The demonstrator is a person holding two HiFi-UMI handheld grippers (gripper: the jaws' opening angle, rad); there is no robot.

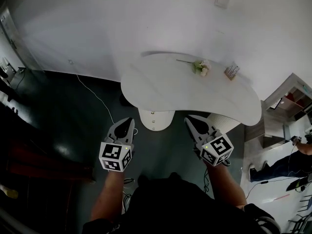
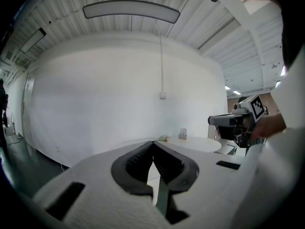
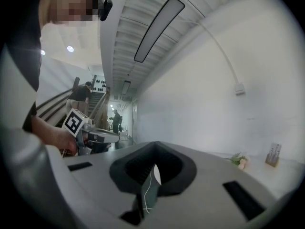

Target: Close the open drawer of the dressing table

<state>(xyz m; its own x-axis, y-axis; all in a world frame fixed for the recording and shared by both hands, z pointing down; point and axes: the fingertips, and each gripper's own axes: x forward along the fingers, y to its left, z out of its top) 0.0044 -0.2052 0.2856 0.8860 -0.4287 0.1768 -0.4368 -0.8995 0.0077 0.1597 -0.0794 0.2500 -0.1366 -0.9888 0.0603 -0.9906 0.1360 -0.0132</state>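
The white dressing table (image 1: 165, 89) with its curved top stands ahead of me against the white wall. Under its front edge a rounded drawer unit (image 1: 155, 120) with small knobs sticks out; I cannot tell how far a drawer is out. My left gripper (image 1: 127, 121) hangs just left of that unit, jaws shut and empty. My right gripper (image 1: 190, 120) hangs just right of it, also shut and empty. Neither touches the table. In the left gripper view the shut tips (image 2: 153, 142) point over the tabletop (image 2: 195, 143). The right gripper view shows its tips (image 3: 155, 145) shut too.
A small bunch of flowers (image 1: 201, 67) and a little holder (image 1: 231, 71) sit on the tabletop. A ribbed white piece (image 1: 223, 124) stands under the table's right side. A white cable (image 1: 95, 95) runs over the dark floor. Shelving (image 1: 287, 101) and a person (image 1: 287, 165) are at the right.
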